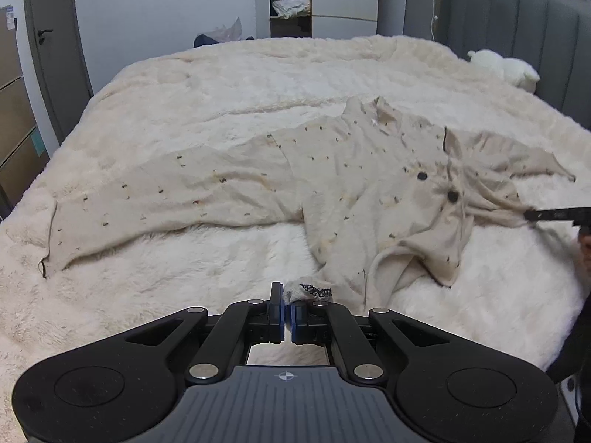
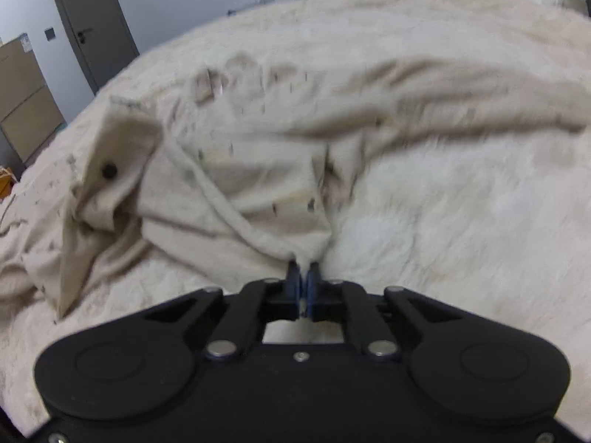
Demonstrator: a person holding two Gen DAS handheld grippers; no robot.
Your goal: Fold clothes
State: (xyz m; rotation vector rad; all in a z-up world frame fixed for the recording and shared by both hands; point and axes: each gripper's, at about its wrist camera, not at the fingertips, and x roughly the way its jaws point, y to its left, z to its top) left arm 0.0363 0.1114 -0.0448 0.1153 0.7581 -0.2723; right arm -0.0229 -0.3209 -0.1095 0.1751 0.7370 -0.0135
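Note:
A cream cardigan [image 1: 354, 177] with small dark flecks and black buttons lies spread on the fluffy bed cover [image 1: 184, 85], one sleeve stretched far left. My left gripper [image 1: 287, 308] is shut on the hem corner with dark stitching [image 1: 308, 291] at the near edge. In the right wrist view, my right gripper [image 2: 303, 277] is shut on a bunched fold of the cardigan [image 2: 258, 192], pulling it taut; the picture is blurred. Seen from the left wrist, the right gripper's fingers [image 1: 554, 215] pinch the cloth at the right edge.
A white plush toy [image 1: 506, 68] rests by the grey padded headboard [image 1: 517, 26]. A grey door [image 1: 55, 51] and brown cabinets [image 1: 14, 118] stand at the left, an open shelf with clothes [image 1: 290, 0] behind the bed.

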